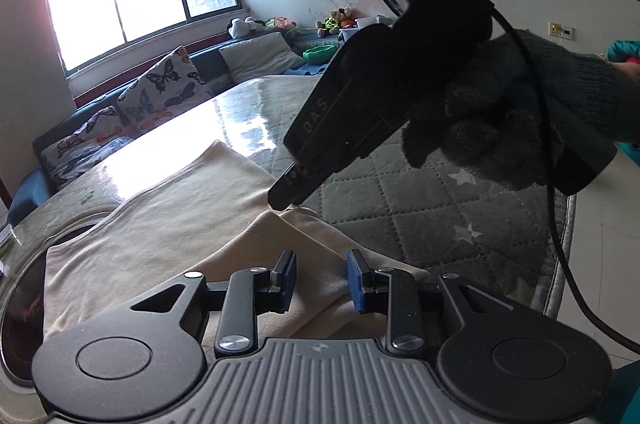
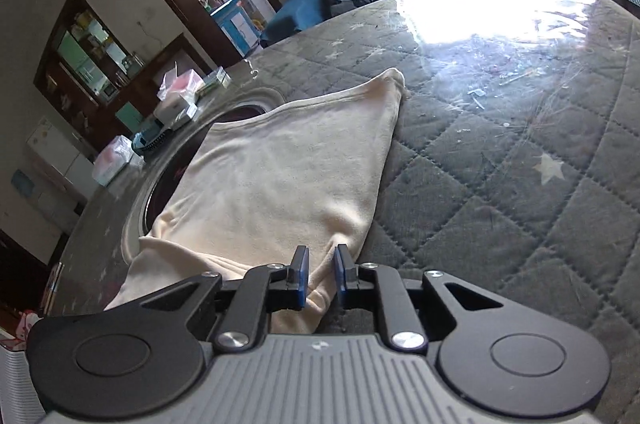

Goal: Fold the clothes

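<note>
A cream garment lies partly folded on the grey quilted table cover. My left gripper hovers low over its near folded edge, open, with a fold of fabric showing between the blue pads. A gloved hand holds my right gripper, whose tip meets a raised corner of the cloth. In the right wrist view the right gripper has its pads close together with a bunch of the cream garment pinched between them. The rest of the cloth spreads away toward a far pointed corner.
A round dark inset in the table lies partly under the garment. Boxes and packets stand along the table's far left edge. A sofa with butterfly cushions runs behind the table. A black cable hangs from the right gripper.
</note>
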A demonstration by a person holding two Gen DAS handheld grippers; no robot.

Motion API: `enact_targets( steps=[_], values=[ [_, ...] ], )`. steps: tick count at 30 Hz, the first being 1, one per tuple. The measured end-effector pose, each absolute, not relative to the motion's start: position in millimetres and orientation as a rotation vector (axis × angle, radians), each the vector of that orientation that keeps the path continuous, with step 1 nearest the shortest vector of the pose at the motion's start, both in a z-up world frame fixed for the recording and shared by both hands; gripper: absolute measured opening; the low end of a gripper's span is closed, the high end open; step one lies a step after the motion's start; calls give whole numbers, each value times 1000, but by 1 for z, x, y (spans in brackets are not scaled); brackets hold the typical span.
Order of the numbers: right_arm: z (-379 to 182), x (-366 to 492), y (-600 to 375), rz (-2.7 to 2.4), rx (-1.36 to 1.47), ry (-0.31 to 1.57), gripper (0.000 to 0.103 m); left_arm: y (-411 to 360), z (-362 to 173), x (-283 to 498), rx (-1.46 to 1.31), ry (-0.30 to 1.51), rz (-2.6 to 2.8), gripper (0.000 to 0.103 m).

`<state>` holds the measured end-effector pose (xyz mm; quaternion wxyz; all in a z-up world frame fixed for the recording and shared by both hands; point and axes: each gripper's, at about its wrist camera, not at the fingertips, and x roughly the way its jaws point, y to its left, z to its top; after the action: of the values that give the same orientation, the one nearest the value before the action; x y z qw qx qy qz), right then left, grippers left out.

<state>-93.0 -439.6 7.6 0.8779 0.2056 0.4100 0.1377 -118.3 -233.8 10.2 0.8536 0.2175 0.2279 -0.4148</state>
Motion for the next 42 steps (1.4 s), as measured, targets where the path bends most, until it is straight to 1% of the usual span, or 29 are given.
enact_targets(
  steps=[2,3,11,12,13,14,24,29,30,33,36,42],
  values=[
    [11,-92,-436,257,382,861,13,-234,10,-119,455,482,-878,30],
    [11,-92,-435,251,373,862,15,-234,10,-118,455,482,-882,31],
    [11,-87,-428,227,324,864,15,-236,6,-117,463,486,-907,31],
    [11,-86,-427,224,318,864,13,-235,6,-116,461,488,-909,31],
    [11,-86,-427,221,312,865,6,-235,6,-116,462,488,-912,31],
    [11,-85,-426,218,305,865,3,-235,5,-116,463,488,-914,31],
    [9,-79,-429,237,288,852,3,-234,2,-114,442,492,-923,31],
    [12,-82,-429,242,282,847,5,-228,7,-114,420,481,-914,34],
    [15,-84,-428,239,274,840,7,-225,10,-114,415,472,-913,34],
    [26,-93,-423,244,248,815,7,-213,19,-116,401,444,-899,38],
    [36,-102,-416,263,221,788,7,-197,28,-113,381,427,-862,38],
    [46,-112,-394,333,179,748,7,-168,30,-93,356,463,-722,38]
  ],
)
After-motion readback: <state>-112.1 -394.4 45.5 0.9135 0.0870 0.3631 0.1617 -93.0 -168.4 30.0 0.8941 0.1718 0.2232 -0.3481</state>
